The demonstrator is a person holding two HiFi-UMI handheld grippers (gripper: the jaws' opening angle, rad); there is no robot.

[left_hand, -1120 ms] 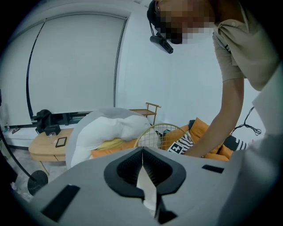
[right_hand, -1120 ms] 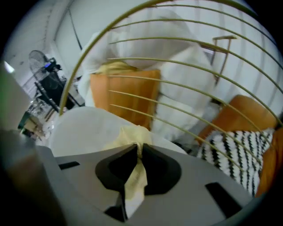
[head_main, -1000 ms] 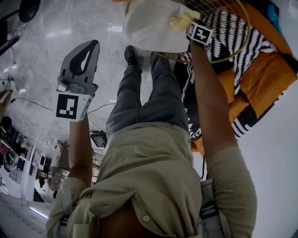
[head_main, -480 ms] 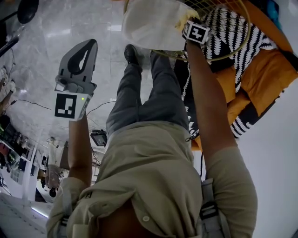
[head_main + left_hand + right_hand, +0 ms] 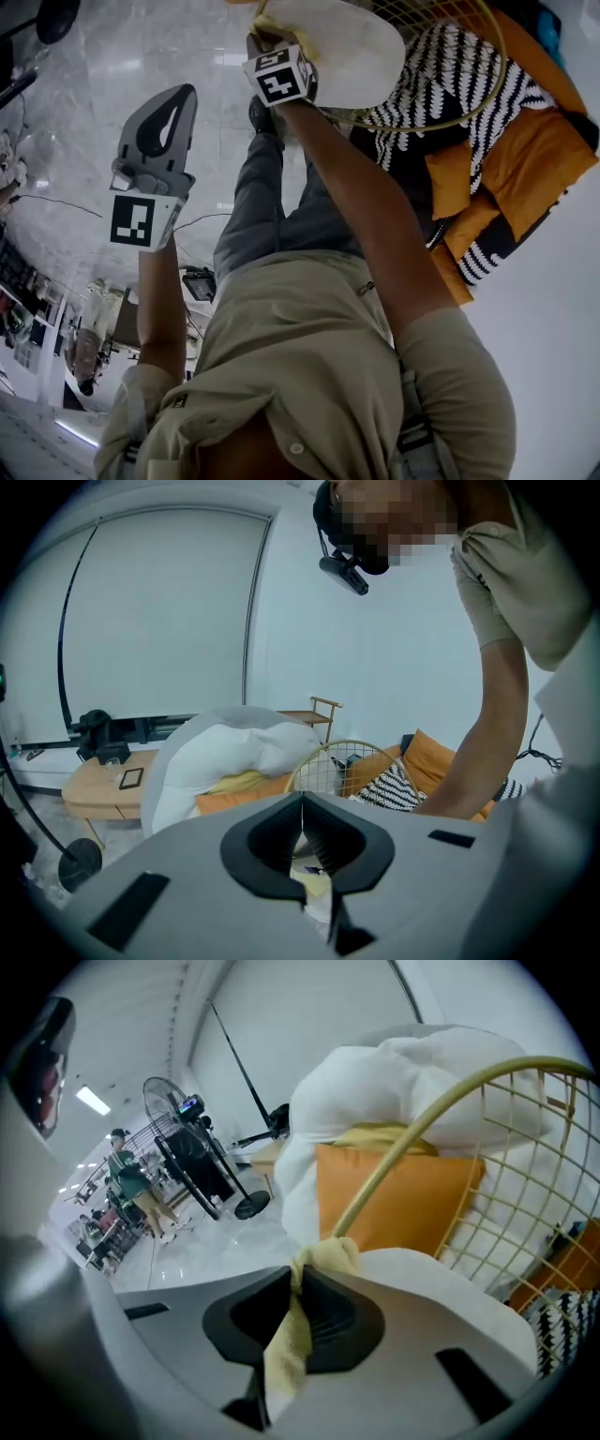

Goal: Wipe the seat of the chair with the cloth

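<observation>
The chair has a gold wire frame (image 5: 441, 117) and a white seat cushion (image 5: 352, 52), at the top of the head view. My right gripper (image 5: 263, 36) is at the seat's left edge, shut on a yellow cloth (image 5: 260, 21). In the right gripper view the cloth (image 5: 289, 1330) hangs pinched between the jaws of that gripper (image 5: 298, 1277), close to the gold rim (image 5: 422, 1133) and the white cushion (image 5: 422, 1072). My left gripper (image 5: 183, 92) is held off to the left over the floor, away from the chair, shut and holding nothing (image 5: 302, 803).
A black-and-white patterned pillow (image 5: 455, 80) and orange cushions (image 5: 534, 155) lie right of the chair. An orange cushion (image 5: 398, 1190) sits inside the frame. The person's legs and a shoe (image 5: 262, 112) stand below the seat. A standing fan (image 5: 183, 1143) and a low wooden table (image 5: 98, 785) are further off.
My right gripper has swept left across the seat with the cloth, from the right side of the cushion to its left edge. The left gripper has barely moved.
</observation>
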